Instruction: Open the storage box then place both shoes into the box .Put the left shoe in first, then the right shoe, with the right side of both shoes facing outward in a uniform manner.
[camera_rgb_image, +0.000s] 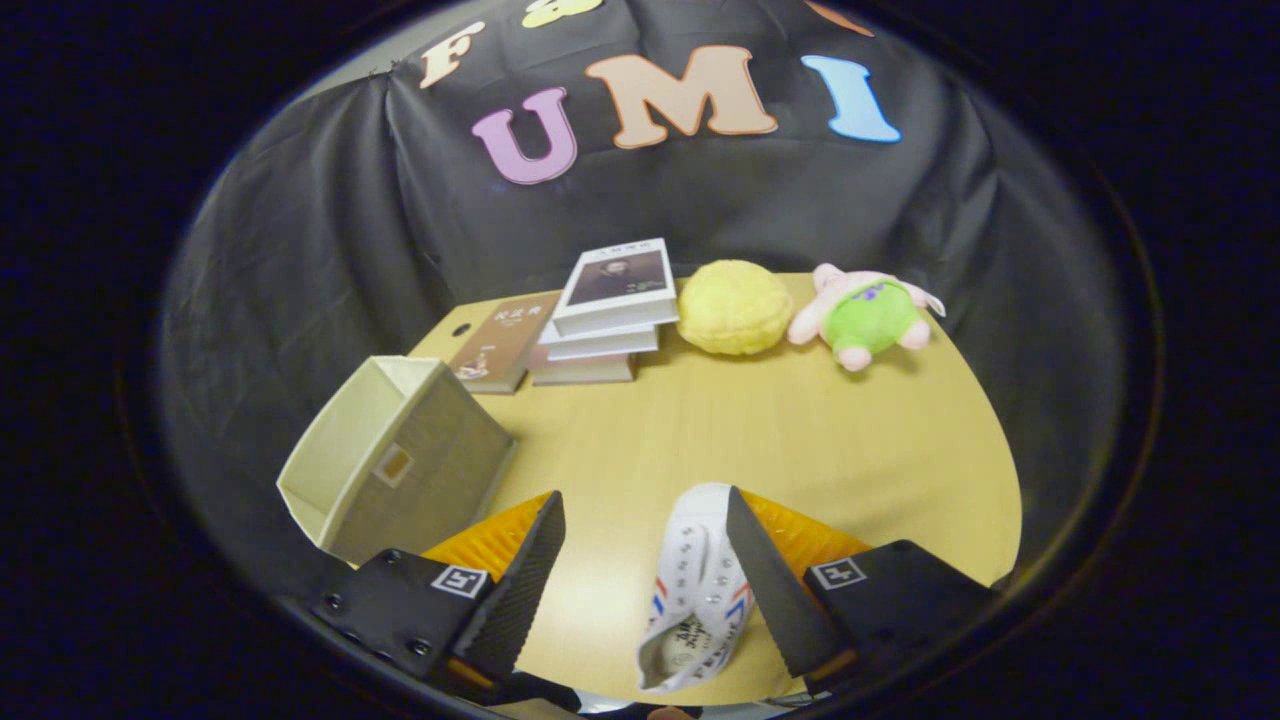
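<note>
Black ribbed fingers of the gripper stand wide apart over the pale wooden tabletop, with bare wood showing between them. A white low shoe with red and blue marks lies against the inner face of the right finger, well apart from the left finger, so nothing is clamped. The shoe's long axis runs roughly along the fingers, from the near edge of the tabletop toward the far edge; which end is the toe I cannot tell. Just beyond the left finger, near the tabletop's left edge, the beige open-topped storage box sits tilted, its opening facing up and to the left. Toward the far edge stand a stack of white books with a brown book leaning beside it, then a yellow round plush cushion, then a pink and green plush toy near the far right corner. Nothing lies between shoe and box
</note>
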